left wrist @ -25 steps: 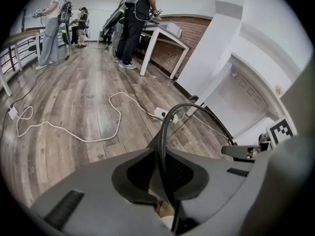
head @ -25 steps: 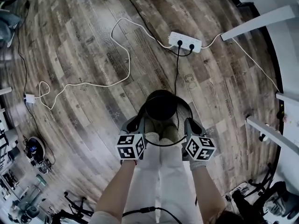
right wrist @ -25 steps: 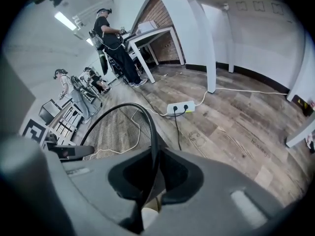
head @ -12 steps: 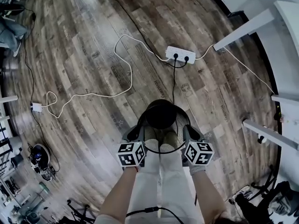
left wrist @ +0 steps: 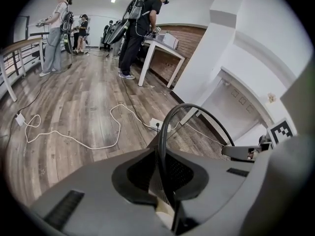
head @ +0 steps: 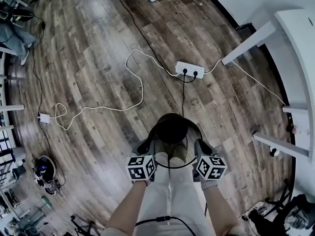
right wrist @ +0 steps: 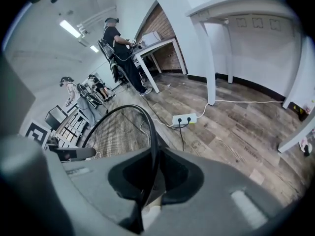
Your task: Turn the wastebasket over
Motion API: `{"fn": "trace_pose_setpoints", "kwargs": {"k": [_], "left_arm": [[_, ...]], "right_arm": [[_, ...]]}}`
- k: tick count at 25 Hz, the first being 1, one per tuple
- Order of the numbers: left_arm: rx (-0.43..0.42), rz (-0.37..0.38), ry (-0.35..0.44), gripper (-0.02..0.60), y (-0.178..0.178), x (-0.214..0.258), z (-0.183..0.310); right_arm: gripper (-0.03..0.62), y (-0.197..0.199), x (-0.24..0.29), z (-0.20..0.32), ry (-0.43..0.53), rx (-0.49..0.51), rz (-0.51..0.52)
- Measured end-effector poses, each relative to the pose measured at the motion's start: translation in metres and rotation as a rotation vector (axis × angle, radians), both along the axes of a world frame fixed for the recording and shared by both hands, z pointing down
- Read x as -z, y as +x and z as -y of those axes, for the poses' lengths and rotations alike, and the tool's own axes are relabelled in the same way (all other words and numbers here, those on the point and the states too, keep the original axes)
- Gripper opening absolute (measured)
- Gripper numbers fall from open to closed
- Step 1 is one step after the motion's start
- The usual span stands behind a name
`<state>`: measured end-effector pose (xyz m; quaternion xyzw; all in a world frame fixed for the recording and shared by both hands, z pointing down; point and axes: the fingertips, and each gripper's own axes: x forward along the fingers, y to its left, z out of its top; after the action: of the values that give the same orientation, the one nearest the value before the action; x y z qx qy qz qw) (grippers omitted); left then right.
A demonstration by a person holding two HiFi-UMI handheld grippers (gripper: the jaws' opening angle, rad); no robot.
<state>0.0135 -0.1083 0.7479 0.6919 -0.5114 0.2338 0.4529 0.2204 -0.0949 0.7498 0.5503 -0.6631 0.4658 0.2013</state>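
Black round wire-mesh wastebasket (head: 171,128): left gripper (head: 146,146) and right gripper (head: 198,145) are each clamping its thin rim, jaws nearly together, on opposite sides.

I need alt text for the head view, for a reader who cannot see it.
Seen from above, a person's left gripper and right gripper clamp opposite sides of the rim of a black mesh wastebasket above a wooden floor. A white power strip with cords lies beyond it.
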Motion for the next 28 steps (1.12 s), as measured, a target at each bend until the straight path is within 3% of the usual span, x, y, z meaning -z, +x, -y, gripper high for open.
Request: {"fn": "trace_pose_setpoints", "kwargs": {"k": [28], "left_arm": [[-0.028,-0.033,0.082,0.034,0.003,0.171,-0.001]], "right_arm": [[0.035,0.003,0.175,-0.003,0.108,-0.025,0.031]]}}
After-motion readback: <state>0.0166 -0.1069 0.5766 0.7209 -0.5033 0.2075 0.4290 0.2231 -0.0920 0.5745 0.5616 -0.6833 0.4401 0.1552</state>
